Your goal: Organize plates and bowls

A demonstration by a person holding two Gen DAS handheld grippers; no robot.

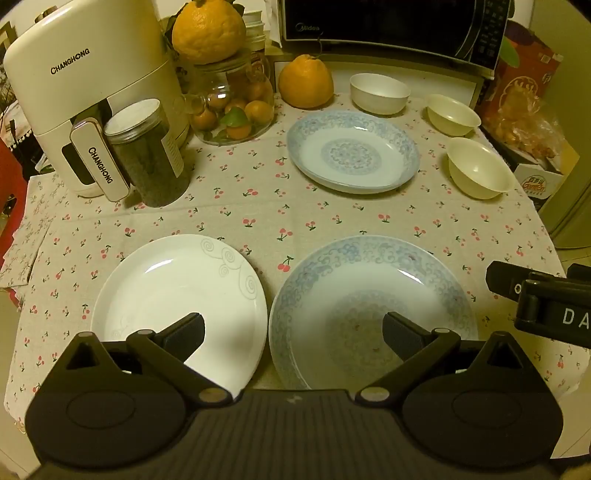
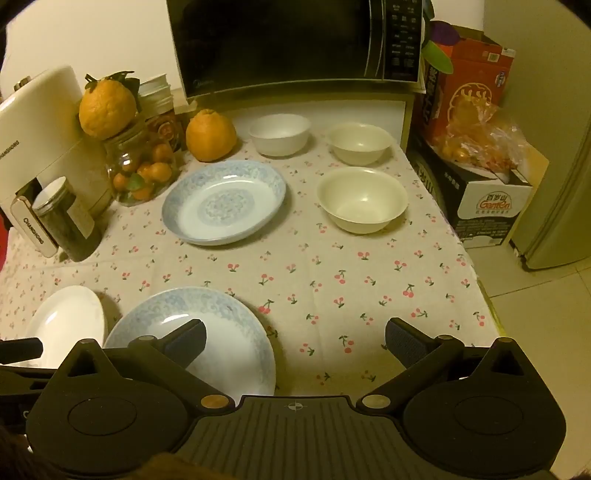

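Three plates lie on the cherry-print tablecloth (image 1: 258, 214). A plain white plate (image 1: 177, 295) (image 2: 66, 325) sits near left, beside a blue-patterned plate (image 1: 373, 306) (image 2: 207, 325). A second blue-patterned plate (image 1: 352, 151) (image 2: 223, 201) lies farther back. Three bowls stand at the back right: a white bowl (image 1: 379, 93) (image 2: 279, 133), a cream bowl (image 1: 453, 114) (image 2: 360, 143) and a larger cream bowl (image 1: 480, 168) (image 2: 362, 199). My left gripper (image 1: 293, 334) hovers open above the gap between the two near plates. My right gripper (image 2: 295, 341) hangs open over bare cloth, right of the near blue plate. Neither holds anything.
A white air fryer (image 1: 85, 92), a dark jar (image 1: 147, 155), a glass jar of small oranges (image 1: 231, 107) and two large citrus fruits (image 1: 306, 82) crowd the back left. A microwave (image 1: 391, 29) stands behind. Boxes (image 2: 476, 155) sit past the table's right edge.
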